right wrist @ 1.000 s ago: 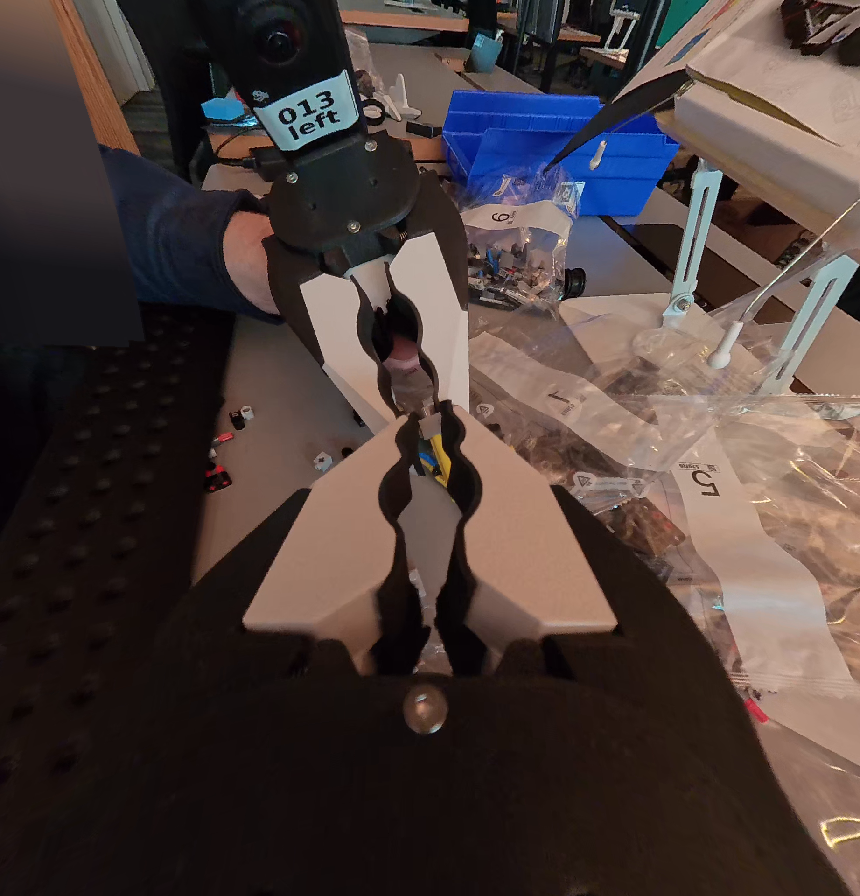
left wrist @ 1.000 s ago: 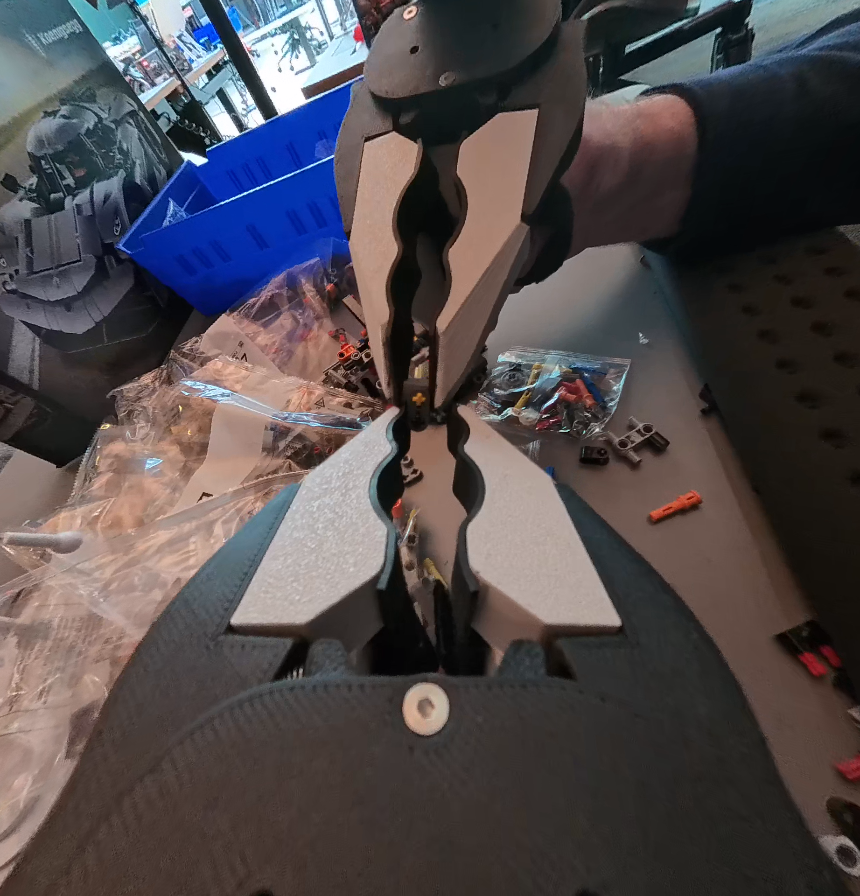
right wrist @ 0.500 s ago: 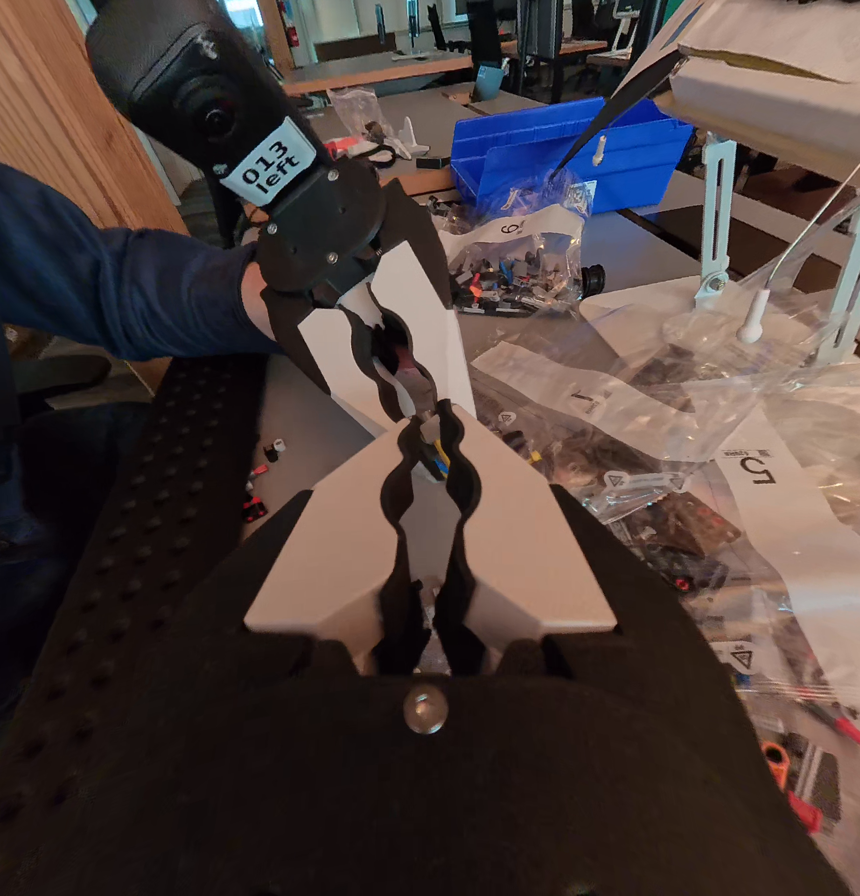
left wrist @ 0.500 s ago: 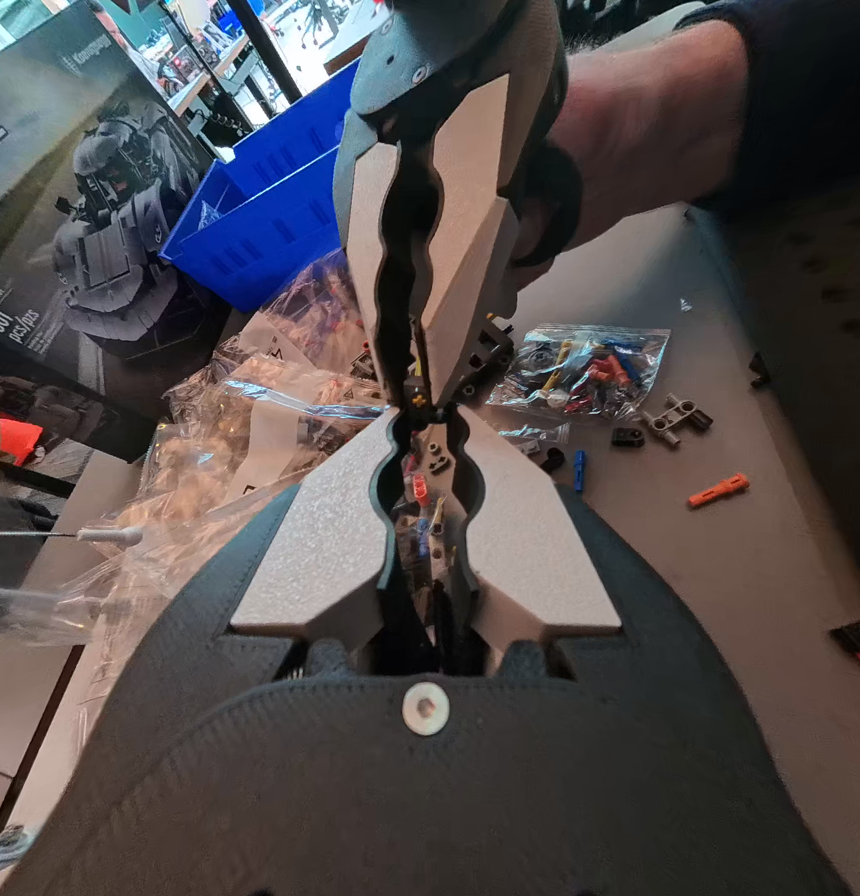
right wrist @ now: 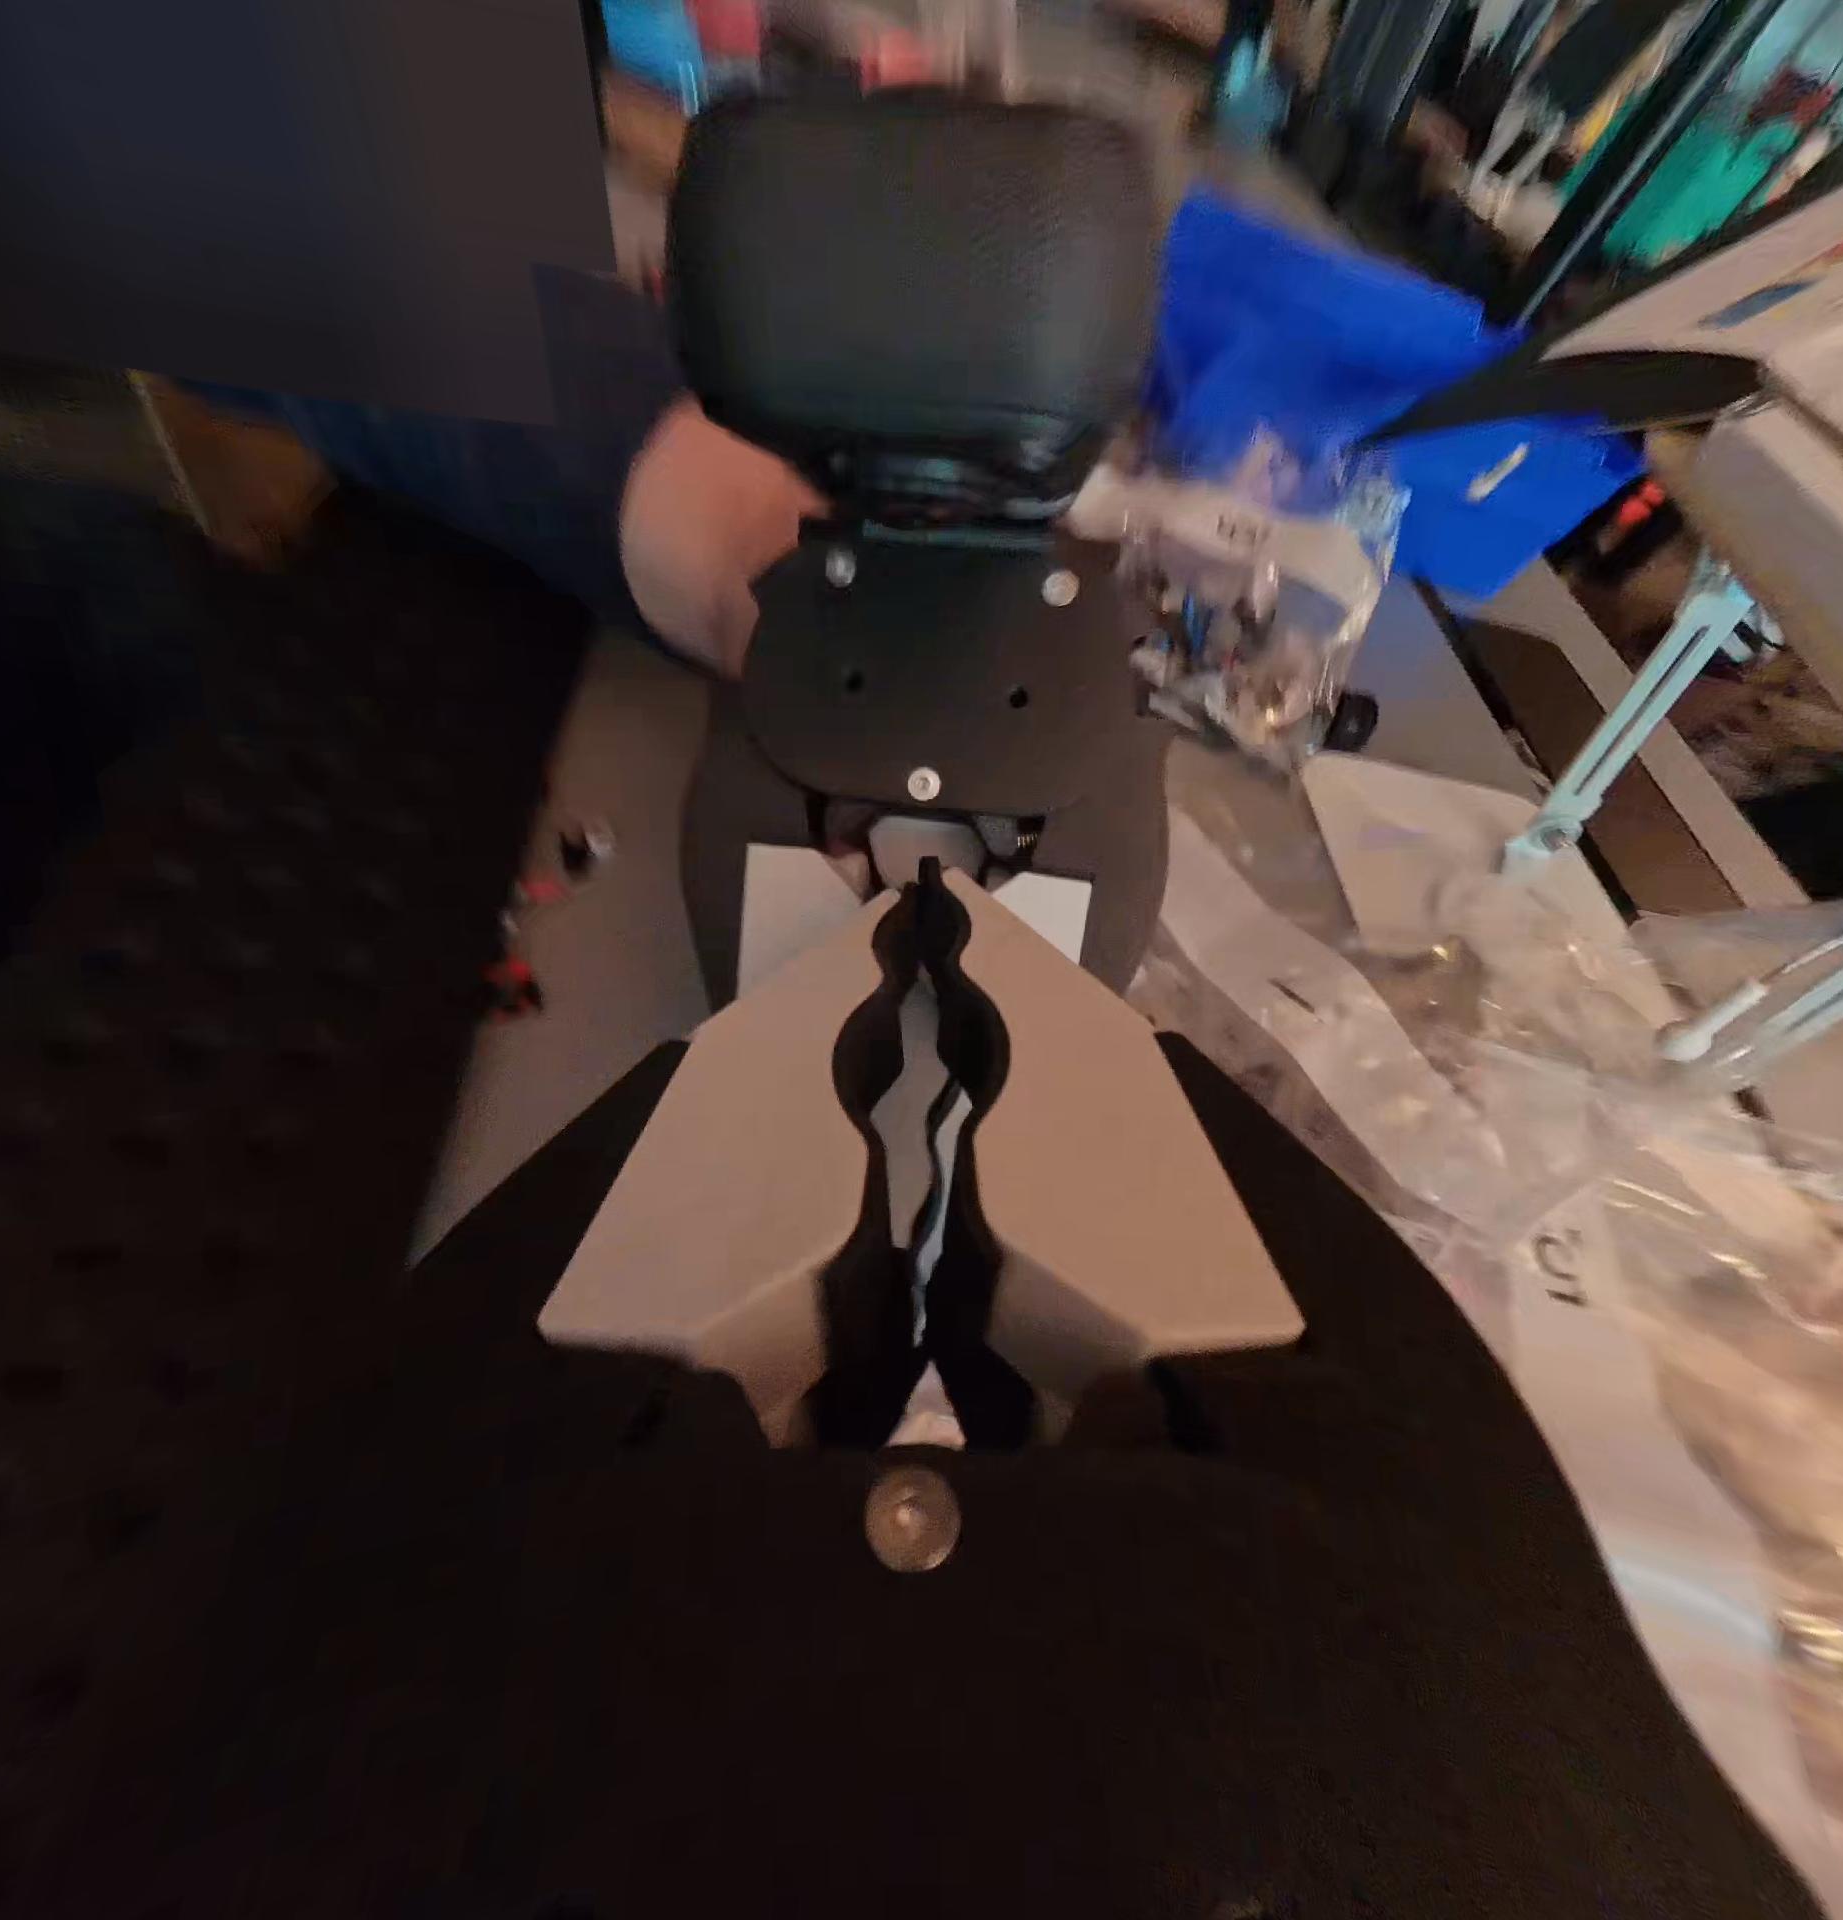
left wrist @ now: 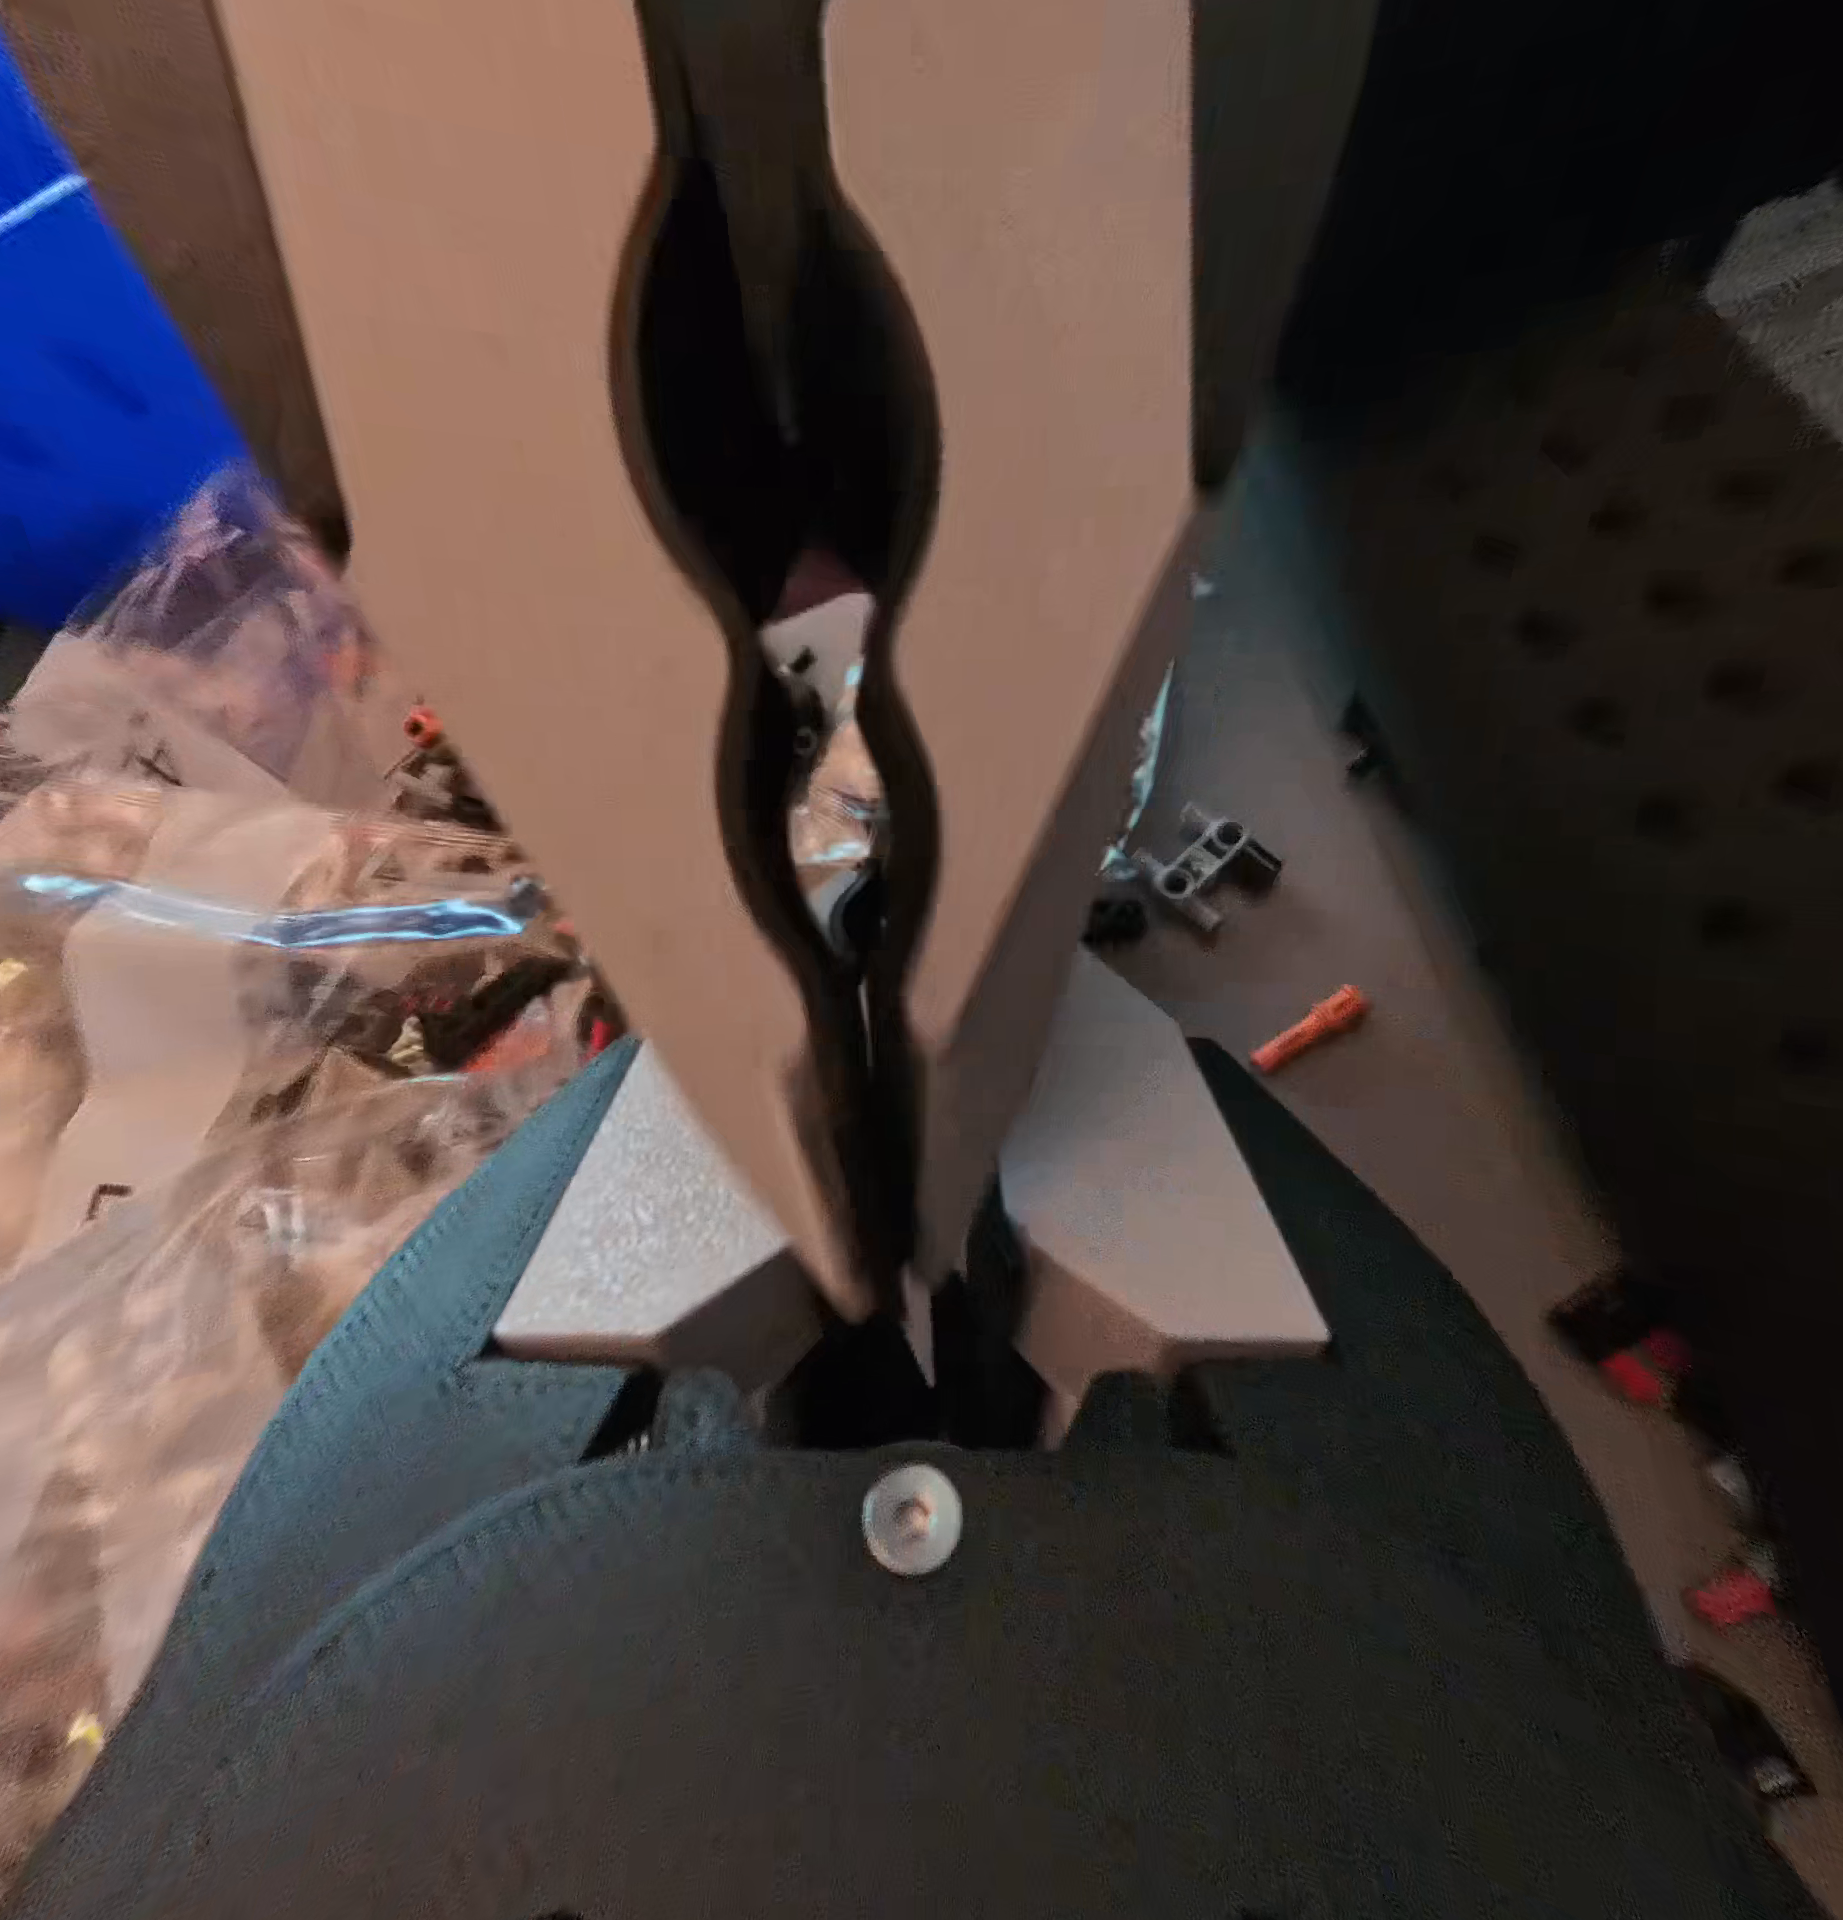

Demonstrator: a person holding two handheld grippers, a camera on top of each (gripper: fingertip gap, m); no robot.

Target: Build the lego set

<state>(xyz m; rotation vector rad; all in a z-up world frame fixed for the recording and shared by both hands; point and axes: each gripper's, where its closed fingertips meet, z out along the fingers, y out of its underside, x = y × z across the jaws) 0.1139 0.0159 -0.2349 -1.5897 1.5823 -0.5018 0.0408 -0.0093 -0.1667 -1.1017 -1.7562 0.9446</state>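
Note:
Both views are motion-blurred. My right gripper [right wrist: 927, 894] is shut, its tips touching. It points straight at my left gripper, whose black body [right wrist: 927, 675] is just beyond. In the left wrist view the right gripper [left wrist: 875, 1283] fills the upper frame and lies over my left gripper [left wrist: 896, 904]. Its tips reach down to the base of the left fingers [left wrist: 636, 1226]. The left tips are hidden, but the visible finger parts stand close together. No lego piece shows in either gripper.
Clear bags of parts [left wrist: 221, 987] [right wrist: 1519, 1143] lie beside a blue bin [left wrist: 65, 416] [right wrist: 1364, 416]. A grey connector [left wrist: 1197, 862], an orange pin [left wrist: 1306, 1039] and red pieces [left wrist: 1644, 1371] lie loose by the dark perforated mat [left wrist: 1675, 727]. A white stand [right wrist: 1623, 717] is on the right. Some 10 centimetres of space lies between my two pairs of fingers. Measured from the fingertips, the grey connector [left wrist: 1197, 862] is 6 centimetres or so from the left gripper and 15 centimetres from the right.
The grippers met tip to tip on a small dark piece with a yellow cross. Now they have pushed together, the right fingers overlap the left ones, and the piece is out of sight.

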